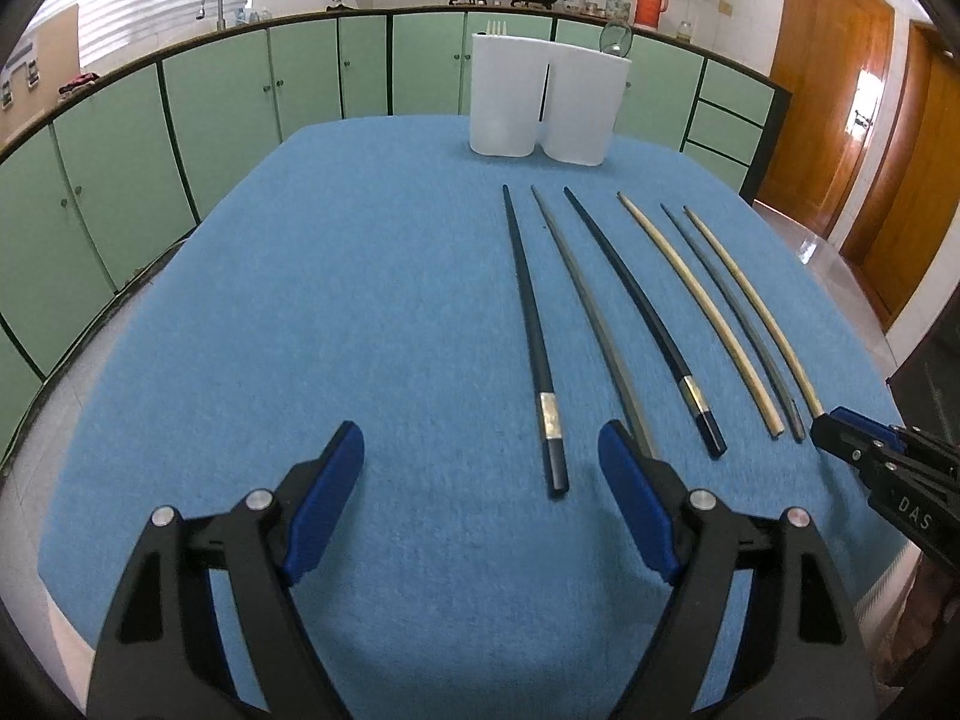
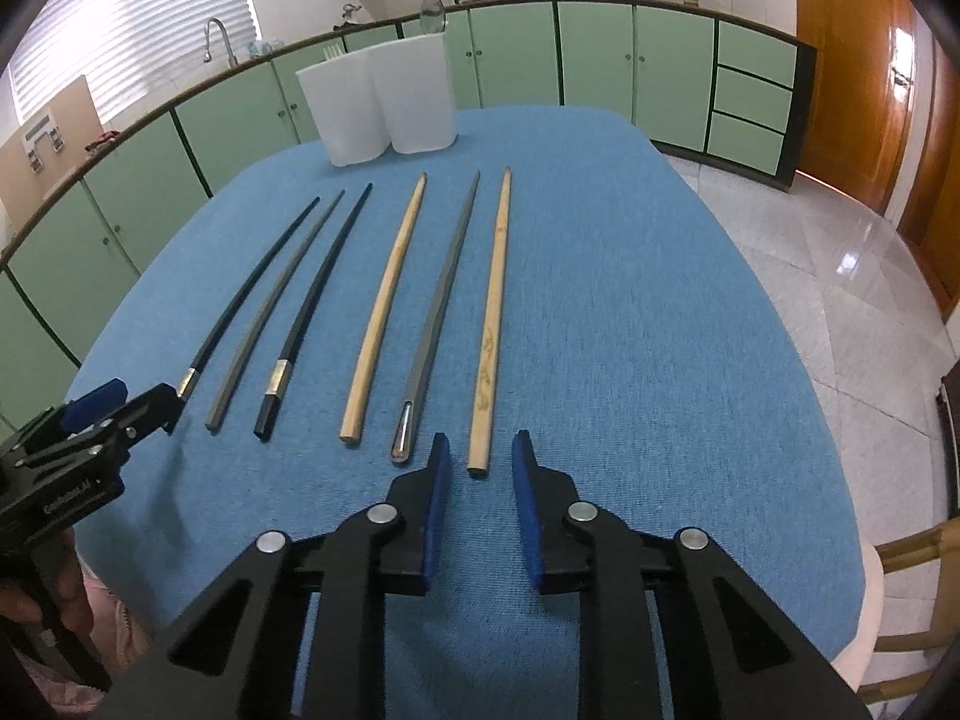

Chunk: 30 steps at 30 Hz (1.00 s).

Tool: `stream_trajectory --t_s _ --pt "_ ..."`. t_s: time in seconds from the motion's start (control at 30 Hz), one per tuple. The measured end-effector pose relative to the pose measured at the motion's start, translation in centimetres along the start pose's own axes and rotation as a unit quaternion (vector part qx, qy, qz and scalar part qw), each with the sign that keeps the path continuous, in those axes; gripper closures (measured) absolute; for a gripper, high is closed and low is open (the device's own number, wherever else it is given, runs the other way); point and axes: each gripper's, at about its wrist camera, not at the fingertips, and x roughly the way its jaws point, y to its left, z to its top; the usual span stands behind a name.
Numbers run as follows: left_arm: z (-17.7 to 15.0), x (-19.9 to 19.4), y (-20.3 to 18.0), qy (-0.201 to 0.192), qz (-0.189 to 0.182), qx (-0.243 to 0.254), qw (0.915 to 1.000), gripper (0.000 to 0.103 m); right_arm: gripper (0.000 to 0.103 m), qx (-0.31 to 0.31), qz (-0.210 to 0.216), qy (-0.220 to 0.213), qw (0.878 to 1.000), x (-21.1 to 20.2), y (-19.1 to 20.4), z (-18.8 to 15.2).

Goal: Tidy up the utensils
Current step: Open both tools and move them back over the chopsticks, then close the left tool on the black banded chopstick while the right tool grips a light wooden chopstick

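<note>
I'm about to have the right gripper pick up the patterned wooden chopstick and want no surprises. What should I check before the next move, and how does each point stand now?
1. Patterned wooden chopstick lies flat on the blue cloth, apart from its neighbours: ok.
2. Its near end sits between the right gripper fingers: ok.
3. Fingers pressing on it: not ok, a gap shows on each side.
4. Grey chopstick beside it is outside the fingers: ok.
5. Left gripper is wide open, holds nothing and is well to the side: ok.
6. White holder stands upright at the far end; free room inside: cannot tell.
</note>
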Motion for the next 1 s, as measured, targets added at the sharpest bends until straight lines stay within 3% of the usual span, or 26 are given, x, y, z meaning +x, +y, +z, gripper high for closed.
stream_trajectory --t_s 0.5,0.6,0.87,1.0 --pt "-0.7 0.1 -0.4 0.007 -0.002 -0.007 0.9999 0.04 0.088 -0.002 -0.008 -0.005 1.0 -0.1 0.1 -0.2" --pt "-1.0 -0.1 -0.8 0.008 -0.002 -0.004 1.0 0.046 0.088 -0.001 -0.008 -0.006 1.0 -0.1 0.1 -0.3" --pt "-1.2 -0.1 -2.0 0.008 -0.014 0.016 0.9997 0.078 0.088 -0.002 -0.008 -0.006 1.0 -0.1 0.1 -0.3" --pt "-1.2 0.0 -2.1 0.007 -0.019 0.017 0.9996 0.086 0.091 -0.003 -0.012 -0.006 1.0 0.0 0.2 -0.2"
